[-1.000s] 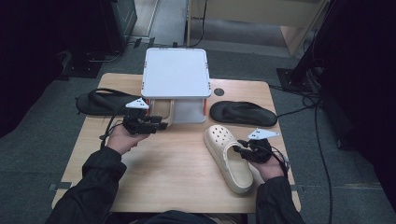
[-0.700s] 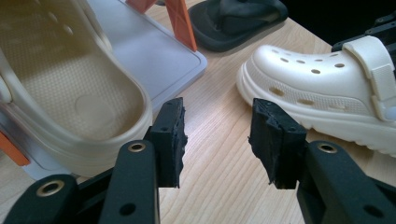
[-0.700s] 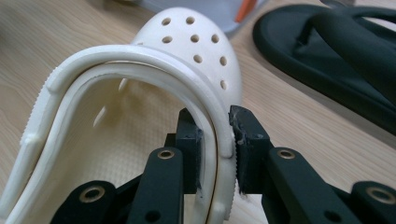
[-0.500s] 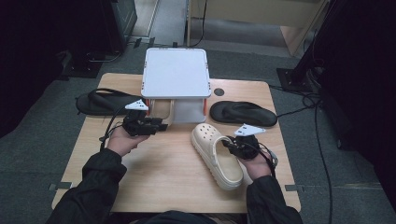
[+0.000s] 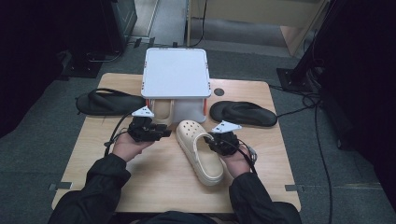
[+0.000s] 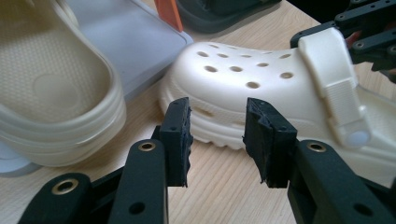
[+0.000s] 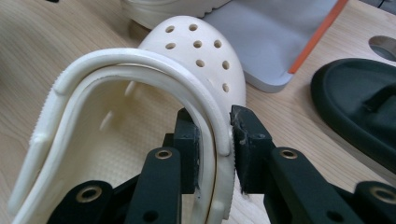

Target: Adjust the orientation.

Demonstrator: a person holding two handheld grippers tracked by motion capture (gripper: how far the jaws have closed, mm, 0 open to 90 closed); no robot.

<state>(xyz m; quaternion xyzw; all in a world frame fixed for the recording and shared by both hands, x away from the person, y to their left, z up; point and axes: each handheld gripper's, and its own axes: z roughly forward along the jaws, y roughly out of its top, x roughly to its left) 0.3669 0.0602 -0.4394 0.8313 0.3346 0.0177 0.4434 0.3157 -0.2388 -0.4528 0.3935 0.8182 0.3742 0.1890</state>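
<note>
Wooden table point(image 5: 163, 184), right tool point(image 7: 214, 135) clamping cream clog point(image 5: 198, 150), dragged nearer shelf, left tool point(image 6: 217, 135) narrowing, empty

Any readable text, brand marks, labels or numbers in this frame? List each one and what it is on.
None can be read.
cream clog: no brand mark legible; the strap rivet looks blank.
black flip-flops: no print visible.
white shelf: plain top, no label.
right gripper and left gripper: no markings on the black jaws.
</note>
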